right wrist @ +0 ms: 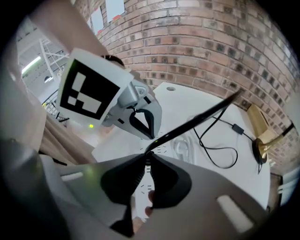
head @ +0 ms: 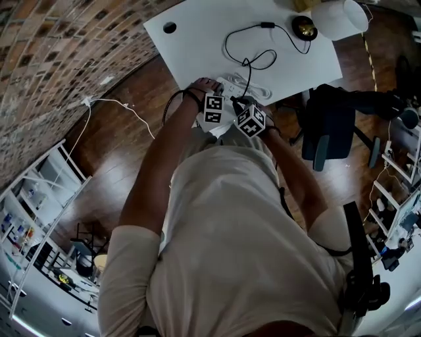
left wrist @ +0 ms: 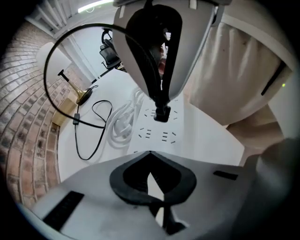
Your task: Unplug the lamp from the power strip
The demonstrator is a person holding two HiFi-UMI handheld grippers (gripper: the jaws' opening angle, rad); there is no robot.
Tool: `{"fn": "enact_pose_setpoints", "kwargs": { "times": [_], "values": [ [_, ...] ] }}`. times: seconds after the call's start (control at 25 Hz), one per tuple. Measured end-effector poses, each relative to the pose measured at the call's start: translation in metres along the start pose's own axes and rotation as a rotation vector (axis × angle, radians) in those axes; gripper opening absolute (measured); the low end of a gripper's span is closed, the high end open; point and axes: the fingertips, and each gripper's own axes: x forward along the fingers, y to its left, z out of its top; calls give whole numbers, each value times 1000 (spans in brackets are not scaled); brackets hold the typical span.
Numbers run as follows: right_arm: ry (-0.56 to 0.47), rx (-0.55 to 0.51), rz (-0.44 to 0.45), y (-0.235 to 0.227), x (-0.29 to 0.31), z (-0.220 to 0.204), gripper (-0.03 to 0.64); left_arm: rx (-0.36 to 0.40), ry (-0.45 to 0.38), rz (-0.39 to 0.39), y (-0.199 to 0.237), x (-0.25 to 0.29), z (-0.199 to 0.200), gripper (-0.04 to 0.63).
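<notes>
Right gripper (right wrist: pixel 147 154) jaws are clamped on the black cord (right wrist: pixel 197 124) just above its plug (left wrist: pixel 162 113), over the power strip (left wrist: pixel 157 136) near the table (left wrist: pixel 211 140) edge. Left gripper (left wrist: pixel 150 152) jaws are together, empty.

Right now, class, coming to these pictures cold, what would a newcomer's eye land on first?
First, the two black-and-white marker cubes, side by side at the near edge of the white table. Next, the right tongs, shut on the black plug at the power strip, with its cord pulled straight. Last, the lamp at the table's far right corner.
</notes>
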Motion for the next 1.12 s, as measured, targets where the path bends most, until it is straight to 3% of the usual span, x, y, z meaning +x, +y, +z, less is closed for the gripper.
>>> {"fn": "enact_pose_setpoints", "kwargs": {
  "times": [0.08, 0.16, 0.32, 0.52, 0.72, 0.96, 1.12],
  "values": [
    [-37, 84, 14, -6, -11, -3, 38, -69, 17, 33, 3, -1, 0, -11],
    [-66, 150, 9, -18, -23, -5, 42, -169, -4, 113, 13, -13, 2, 5],
    [-69, 207, -26, -43, -46, -24, 48, -520, -200, 221, 22, -54, 19, 5],
    [-15, 138, -119, -110, -51, -31, 51, -785, -280, 268, 38, -94, 9, 5],
    [134, 30, -146, -133, -41, -61, 54, -1230, -388, 299, 14, -132, -8, 5],
    [192, -69, -142, -142, -18, -62, 54, -1512, -442, 413, -2, -172, -31, 14],
    [205, -125, -164, -151, -7, -61, 55, -1634, -492, 502, -2, -193, -34, 14]
  ]
}}
